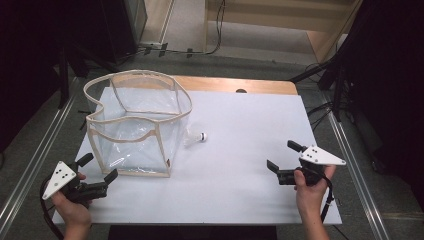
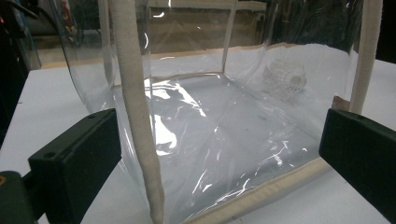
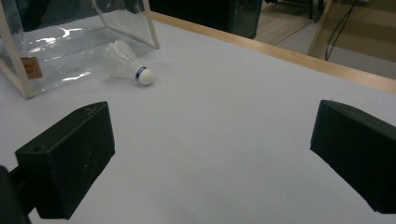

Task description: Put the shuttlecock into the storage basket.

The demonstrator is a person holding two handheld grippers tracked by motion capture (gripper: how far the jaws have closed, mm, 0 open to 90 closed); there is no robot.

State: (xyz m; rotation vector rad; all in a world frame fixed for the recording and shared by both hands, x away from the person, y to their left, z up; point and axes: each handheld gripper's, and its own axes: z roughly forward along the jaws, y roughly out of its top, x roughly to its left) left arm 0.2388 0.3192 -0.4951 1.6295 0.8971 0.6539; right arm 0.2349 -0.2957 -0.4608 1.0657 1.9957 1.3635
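High view: clear bag [image 1: 135, 125] empty, shuttlecock [image 1: 196, 138] just beside.

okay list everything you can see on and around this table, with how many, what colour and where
bag: one, clear plastic with beige fabric trim, standing open on the left half of the table
shuttlecock: one, white with a blue band at its cork, lying on its side just right of the bag, outside it
table: one, white top with a wooden far edge, middle of the scene
cables: a few, dark, on the floor beyond the table
left gripper: one, black with a grey plate, open, near the bag's front left corner
right gripper: one, black with a grey plate, open, over the table's right side
hands: two, at the near edge
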